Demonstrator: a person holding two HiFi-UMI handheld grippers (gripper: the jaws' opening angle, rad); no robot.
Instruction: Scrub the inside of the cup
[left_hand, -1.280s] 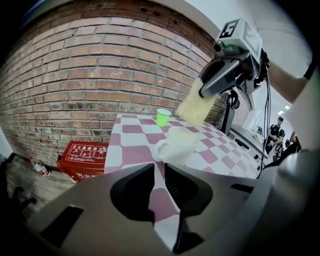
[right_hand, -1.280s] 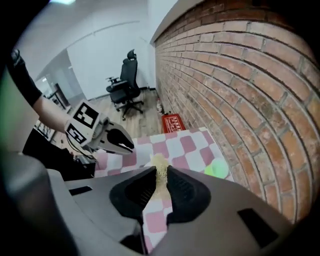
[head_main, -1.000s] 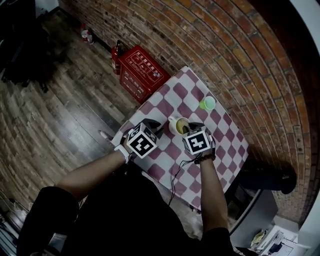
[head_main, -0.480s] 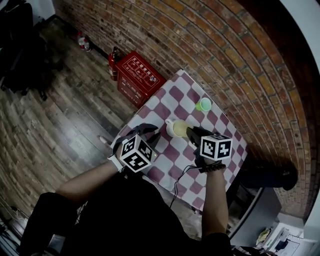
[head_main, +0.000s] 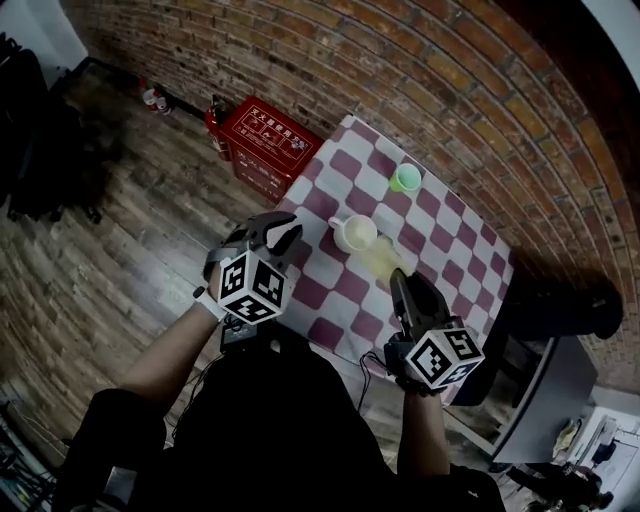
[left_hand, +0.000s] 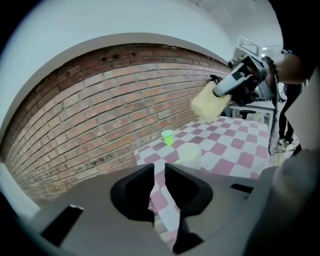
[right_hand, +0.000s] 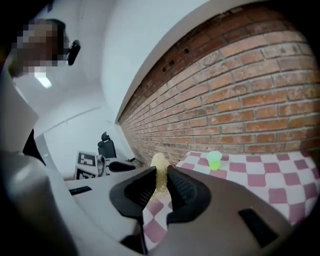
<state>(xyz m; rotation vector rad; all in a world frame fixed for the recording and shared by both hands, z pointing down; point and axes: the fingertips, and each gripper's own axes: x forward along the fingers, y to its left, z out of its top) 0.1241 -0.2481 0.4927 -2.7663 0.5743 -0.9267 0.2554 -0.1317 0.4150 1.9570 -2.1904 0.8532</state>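
Sponge (right_hand: 158, 162) (yellow, seemingly porous) clamped in right gripper (right_hand: 161, 175); left gripper (left_hand: 159, 169) narrowly parted, empty.

White print on lid of red box (head_main: 262, 142) (two lines), perhaps Chinese, too small to read

The person wears a black top (head_main: 270, 430); its sleeves leave the forearms uncovered. On the left wrist there is a white band (head_main: 204, 300). The left tool (head_main: 281, 233) and the right tool (head_main: 398, 283) have a dark grey and black housing. Each one carries a white cube, the left cube (head_main: 250, 287) and the right cube (head_main: 443, 357), with black square markers on the faces. A thin black cable (head_main: 371, 360) is seen beside the right tool. In the two gripper views the tool bodies are matt grey and the jaws are black; the inner faces of the right tool's jaws are ribbed.
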